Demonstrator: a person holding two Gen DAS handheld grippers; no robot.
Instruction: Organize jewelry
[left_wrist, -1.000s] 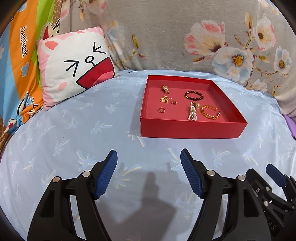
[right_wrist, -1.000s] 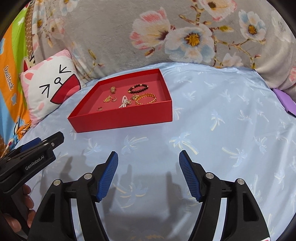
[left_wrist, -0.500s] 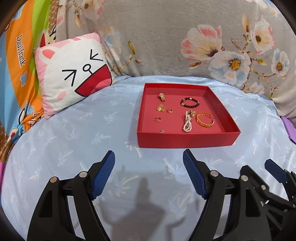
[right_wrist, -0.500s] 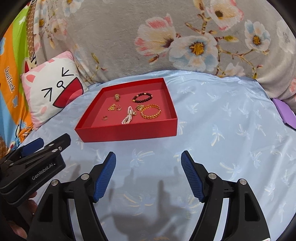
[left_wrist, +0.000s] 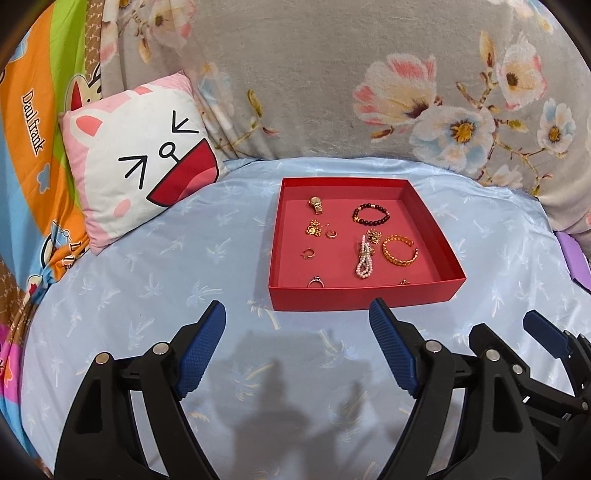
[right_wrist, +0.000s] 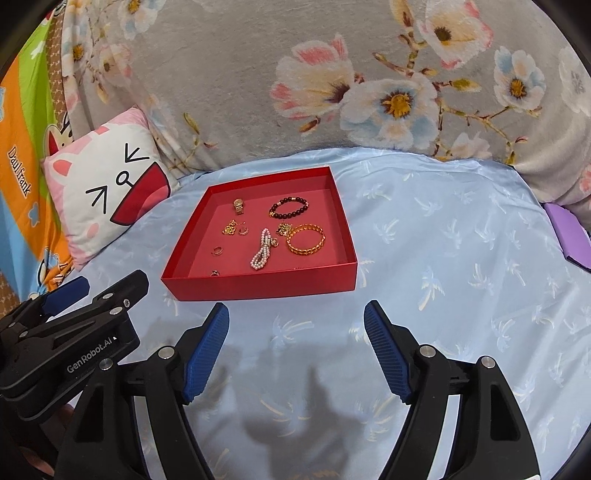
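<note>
A red tray (left_wrist: 364, 298) lies on the blue sheet, also seen in the right wrist view (right_wrist: 258, 290). In it lie a gold watch (left_wrist: 316, 204), a dark bead bracelet (left_wrist: 370, 215), a gold bangle (left_wrist: 399, 250), a pearl string (left_wrist: 364, 258), gold charms (left_wrist: 314, 227) and small rings (left_wrist: 316, 282). My left gripper (left_wrist: 297, 350) is open and empty, short of the tray's near wall. My right gripper (right_wrist: 295, 350) is open and empty, also short of the tray. The left gripper shows in the right wrist view (right_wrist: 79, 314) at the left.
A pink and white cat-face pillow (left_wrist: 144, 155) leans at the back left. A grey floral blanket (left_wrist: 369, 74) rises behind the tray. A purple object (right_wrist: 567, 232) lies at the right edge. The blue sheet (right_wrist: 461, 277) spreads right of the tray.
Both grippers have risen and tilted down, so the tray's inside shows more fully. Jaws stay open. The jewelry has not moved.
</note>
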